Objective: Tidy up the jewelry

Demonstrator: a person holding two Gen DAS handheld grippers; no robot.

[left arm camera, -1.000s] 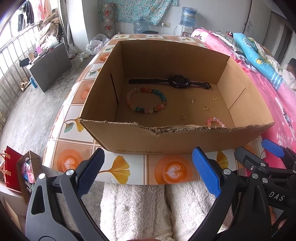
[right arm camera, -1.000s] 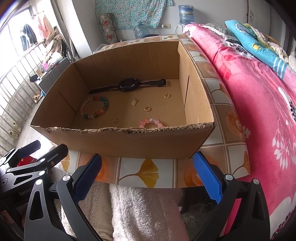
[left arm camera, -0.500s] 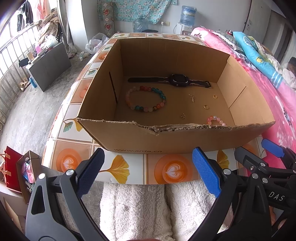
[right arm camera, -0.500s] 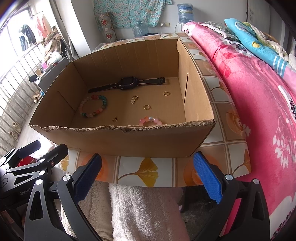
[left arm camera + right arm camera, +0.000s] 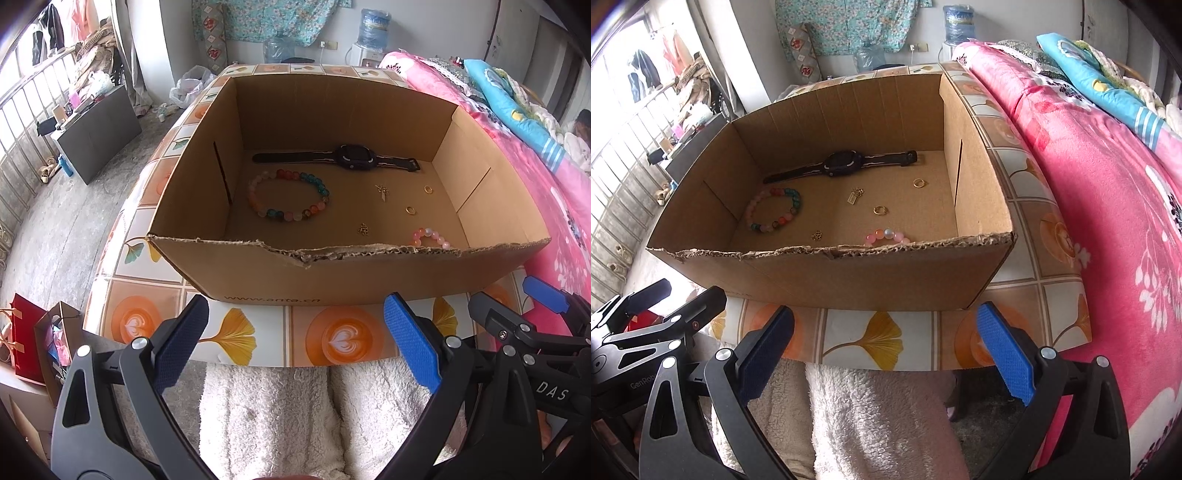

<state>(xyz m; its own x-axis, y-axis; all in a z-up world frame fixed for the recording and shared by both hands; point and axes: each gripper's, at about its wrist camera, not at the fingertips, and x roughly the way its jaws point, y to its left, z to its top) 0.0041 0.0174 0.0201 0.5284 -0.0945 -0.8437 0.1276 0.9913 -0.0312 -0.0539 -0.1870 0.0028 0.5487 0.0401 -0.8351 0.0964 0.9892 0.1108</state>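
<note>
A: What's hard for you to see?
B: The torn near wall of the cardboard box (image 5: 332, 273) cuts off your pink bracelet (image 5: 428, 236).
A: And around it?
B: The box sits on a tiled table (image 5: 879, 339) beside a pink bed (image 5: 1108, 192).
A: My tongs?
B: Your left gripper (image 5: 295, 339) and right gripper (image 5: 886, 343) both gape empty, short of the box; the watch (image 5: 354, 157) lies at the back.

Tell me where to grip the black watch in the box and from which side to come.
Grip the watch by the strap beside its case, coming from straight above with the fingers across the strap's width. It lies flat along the far wall of the cardboard box, so a sideways approach is walled off. The left gripper and right gripper both wait open outside.
</note>
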